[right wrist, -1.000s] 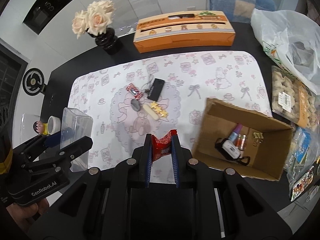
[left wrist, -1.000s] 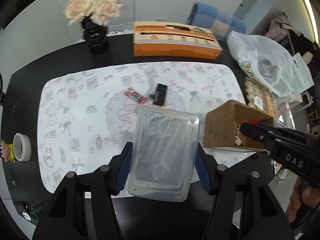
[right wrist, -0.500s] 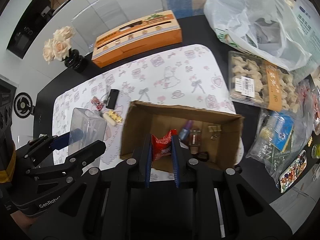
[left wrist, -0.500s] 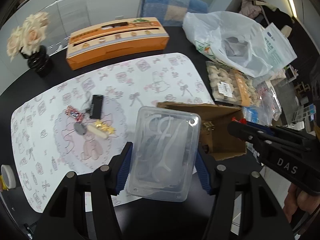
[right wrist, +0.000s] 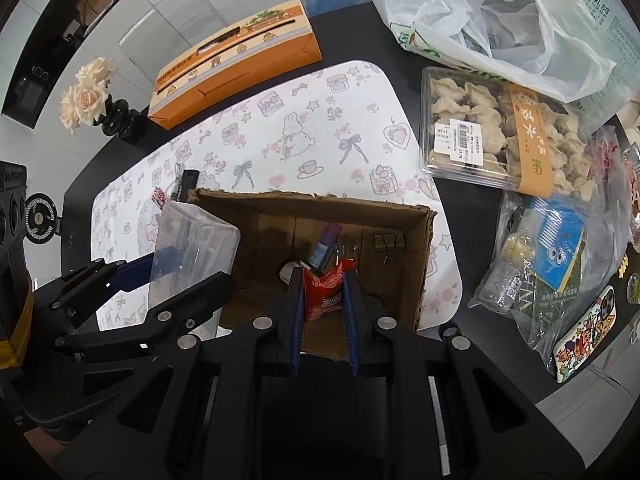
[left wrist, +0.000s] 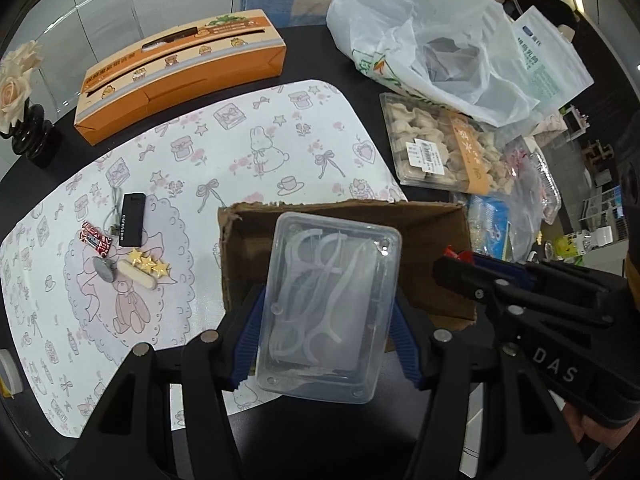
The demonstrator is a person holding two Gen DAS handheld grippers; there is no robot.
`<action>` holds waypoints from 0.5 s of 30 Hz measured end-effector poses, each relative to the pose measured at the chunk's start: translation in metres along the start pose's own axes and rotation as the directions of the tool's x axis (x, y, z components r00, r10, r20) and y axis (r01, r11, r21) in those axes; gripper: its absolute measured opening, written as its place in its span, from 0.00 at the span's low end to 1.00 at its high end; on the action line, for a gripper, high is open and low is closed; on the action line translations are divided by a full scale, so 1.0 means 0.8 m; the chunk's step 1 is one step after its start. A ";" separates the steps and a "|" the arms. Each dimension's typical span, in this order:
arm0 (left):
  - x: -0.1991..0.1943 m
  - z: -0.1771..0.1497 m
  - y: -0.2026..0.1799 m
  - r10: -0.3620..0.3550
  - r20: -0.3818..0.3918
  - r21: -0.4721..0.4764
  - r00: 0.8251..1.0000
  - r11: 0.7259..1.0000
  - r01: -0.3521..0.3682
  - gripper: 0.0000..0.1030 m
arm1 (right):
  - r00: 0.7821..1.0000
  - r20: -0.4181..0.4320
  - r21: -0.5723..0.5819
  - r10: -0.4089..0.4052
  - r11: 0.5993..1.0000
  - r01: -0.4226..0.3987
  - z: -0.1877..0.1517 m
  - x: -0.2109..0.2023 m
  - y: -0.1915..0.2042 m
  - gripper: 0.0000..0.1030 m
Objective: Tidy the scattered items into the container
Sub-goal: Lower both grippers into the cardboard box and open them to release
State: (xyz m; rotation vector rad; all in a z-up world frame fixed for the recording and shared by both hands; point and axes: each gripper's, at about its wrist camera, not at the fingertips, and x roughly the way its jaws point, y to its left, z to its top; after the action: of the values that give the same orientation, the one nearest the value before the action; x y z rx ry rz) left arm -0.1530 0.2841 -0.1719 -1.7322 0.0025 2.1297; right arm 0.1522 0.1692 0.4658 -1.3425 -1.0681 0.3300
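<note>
Hovering over the cardboard box [right wrist: 424,240], the left tool [left wrist: 326,322] is gripping a clear plastic case [left wrist: 330,312] of floss picks, while the right tool [right wrist: 320,308] is pinching a red snack packet [right wrist: 324,294] above the box's near edge. Beside the box, a candy [left wrist: 96,238], a coin [left wrist: 105,269] and a black stick [left wrist: 132,219] are lying on the patterned mat [left wrist: 256,136].

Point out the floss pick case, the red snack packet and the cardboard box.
floss pick case [left wrist: 328,312], left wrist view, clear lid.
red snack packet [right wrist: 322,294], right wrist view, wrapper front.
cardboard box [right wrist: 320,212], right wrist view, far wall.
</note>
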 end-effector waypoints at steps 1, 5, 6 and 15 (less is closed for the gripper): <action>0.005 -0.001 0.001 0.002 -0.006 0.000 1.000 1.000 -0.002 0.56 | 1.000 -0.002 0.002 0.004 1.000 -0.004 0.000 0.003 -0.001 0.18; 0.018 -0.005 0.007 0.005 -0.031 -0.010 1.000 1.000 -0.006 0.56 | 1.000 -0.014 0.003 0.008 1.000 -0.008 -0.001 0.012 -0.004 0.18; 0.020 -0.005 0.008 0.006 -0.034 -0.011 0.999 1.000 -0.007 0.55 | 1.000 -0.019 0.005 0.010 1.000 -0.009 -0.001 0.014 -0.005 0.18; 0.021 0.002 0.004 0.014 -0.043 0.012 0.999 1.000 -0.013 0.54 | 1.000 0.012 0.029 -0.009 1.000 0.008 0.000 0.025 -0.009 0.22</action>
State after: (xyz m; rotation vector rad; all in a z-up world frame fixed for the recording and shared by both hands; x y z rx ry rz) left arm -0.1580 0.2863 -0.1883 -1.7756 0.0391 2.0972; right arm 0.1597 0.1822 0.4810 -1.3116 -1.0753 0.3464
